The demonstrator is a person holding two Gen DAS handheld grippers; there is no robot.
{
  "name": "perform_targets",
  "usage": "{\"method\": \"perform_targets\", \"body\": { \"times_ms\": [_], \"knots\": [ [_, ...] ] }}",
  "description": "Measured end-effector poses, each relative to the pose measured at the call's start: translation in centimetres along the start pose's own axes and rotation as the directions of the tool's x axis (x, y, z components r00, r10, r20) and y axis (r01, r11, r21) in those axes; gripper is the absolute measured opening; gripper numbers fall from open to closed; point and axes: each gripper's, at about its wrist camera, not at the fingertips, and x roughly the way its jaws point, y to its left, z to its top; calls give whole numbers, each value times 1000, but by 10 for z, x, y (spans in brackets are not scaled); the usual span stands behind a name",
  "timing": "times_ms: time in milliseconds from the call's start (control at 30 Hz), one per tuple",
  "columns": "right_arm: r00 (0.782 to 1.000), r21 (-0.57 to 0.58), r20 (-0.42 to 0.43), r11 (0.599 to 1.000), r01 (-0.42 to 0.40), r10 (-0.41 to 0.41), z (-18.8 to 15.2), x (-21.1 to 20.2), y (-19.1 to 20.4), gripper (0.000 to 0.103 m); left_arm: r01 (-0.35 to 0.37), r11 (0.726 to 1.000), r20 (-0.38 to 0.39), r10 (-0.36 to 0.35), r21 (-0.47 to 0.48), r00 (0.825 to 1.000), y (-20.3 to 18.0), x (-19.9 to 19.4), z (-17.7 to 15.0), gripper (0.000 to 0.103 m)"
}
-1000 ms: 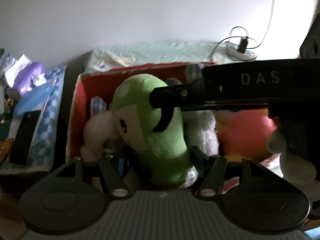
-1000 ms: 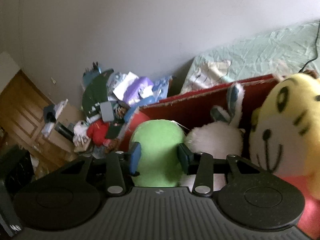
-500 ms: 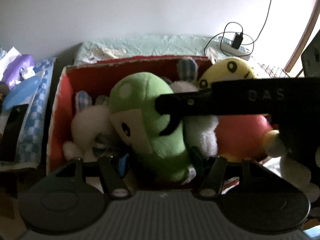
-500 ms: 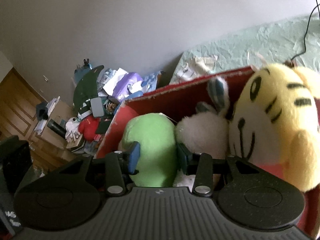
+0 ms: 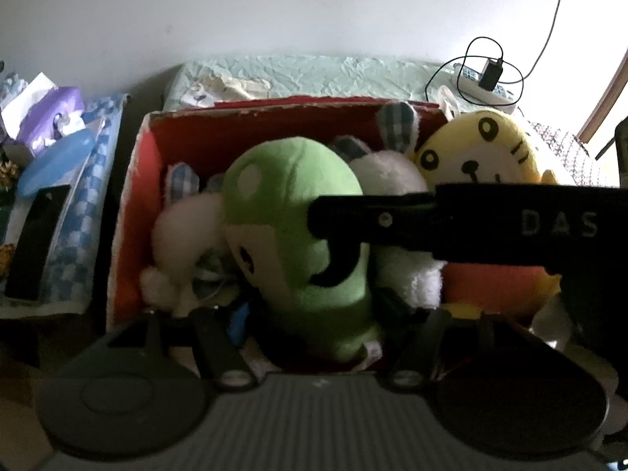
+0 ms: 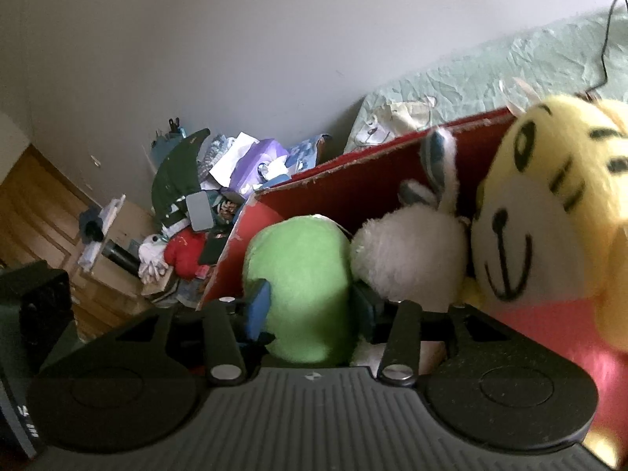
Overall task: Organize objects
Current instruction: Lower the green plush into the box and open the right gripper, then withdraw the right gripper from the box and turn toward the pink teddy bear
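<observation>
Between the blue-padded fingers (image 6: 259, 306) of the right gripper (image 6: 310, 310) sits the green plush toy (image 6: 302, 282); its jaws have just been opening, and whether the pads still press it I cannot tell. The left gripper (image 5: 314, 314) straddles the toy's lower end, its jaws likewise opening, contact unclear. The toy lies tilted in the red box (image 5: 133, 196), long axis running from near edge to back wall, its head toward the wall. A white rabbit plush (image 5: 396, 180) and yellow tiger plush (image 5: 479, 153) crowd its right.

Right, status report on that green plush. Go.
Left gripper and right gripper: jaws just opening, green plush between both. Plush down in red box. White rabbit and yellow tiger packed alongside.
</observation>
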Motion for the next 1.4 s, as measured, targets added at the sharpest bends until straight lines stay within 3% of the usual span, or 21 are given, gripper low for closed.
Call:
{"method": "perform_targets", "body": {
  "times_ms": [333, 567, 867, 967, 1400],
  "knots": [
    [999, 6, 51, 1000, 17, -18, -6, -15, 6, 53, -22, 1000, -12, 23, 17, 1000, -8, 5, 0, 80],
    [996, 78, 87, 997, 15, -22, -10, -23, -5, 52, -38, 999, -17, 39, 26, 999, -12, 8, -1, 84],
    [991, -13, 88, 994, 107, -105, -16, -21, 8, 51, -69, 997, -5, 69, 27, 998, -15, 0, -3, 85],
    [989, -18, 92, 993, 118, -116, -19, -24, 7, 51, -100, 994, 25, 100, 35, 995, -16, -8, -4, 91],
    [985, -43, 101, 989, 141, -136, -26, -35, 12, 51, -157, 988, 24, 157, -5, 987, -16, -19, -14, 94]
  ]
}}
